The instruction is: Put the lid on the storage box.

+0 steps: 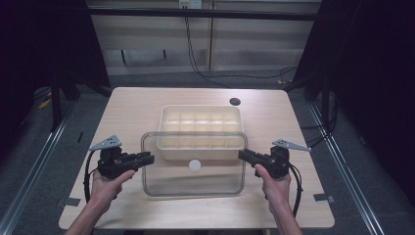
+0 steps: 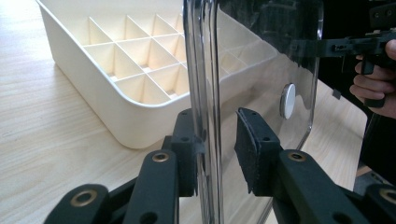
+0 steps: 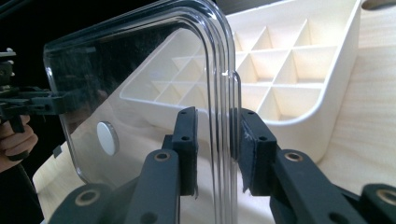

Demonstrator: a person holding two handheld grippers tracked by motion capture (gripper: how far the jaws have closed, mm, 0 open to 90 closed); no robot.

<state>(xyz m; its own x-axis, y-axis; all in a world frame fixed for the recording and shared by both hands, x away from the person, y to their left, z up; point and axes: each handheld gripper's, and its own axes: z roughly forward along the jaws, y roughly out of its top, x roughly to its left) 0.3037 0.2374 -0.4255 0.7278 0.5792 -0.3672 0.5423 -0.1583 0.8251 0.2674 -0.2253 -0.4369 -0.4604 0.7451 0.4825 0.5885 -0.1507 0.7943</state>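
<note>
A clear, rounded-corner plastic lid (image 1: 194,164) with a small white round knob (image 1: 195,165) sits at the centre of the high view. Its upper edge overlaps the near rim of a cream plastic organiser tray (image 1: 200,131) divided into many small compartments, which rests on the pale wooden tabletop (image 1: 137,105).

The left gripper (image 1: 147,157) meets the lid's left edge and the right gripper (image 1: 246,155) meets its right edge, level with each other in the lower middle of the frame.

In the left gripper view the lid edge (image 2: 205,93) runs between spread jaws: one pad touches it, the other stands clear. In the right gripper view the edge (image 3: 224,107) also lies between the jaws, with thin gaps showing, so neither looks clamped yet.

The lid's long axis runs from gripper to gripper, and the tray lies just beyond it, toward the top of the frame. Seating the lid likely means moving it that way, both hands equally placed.
</note>
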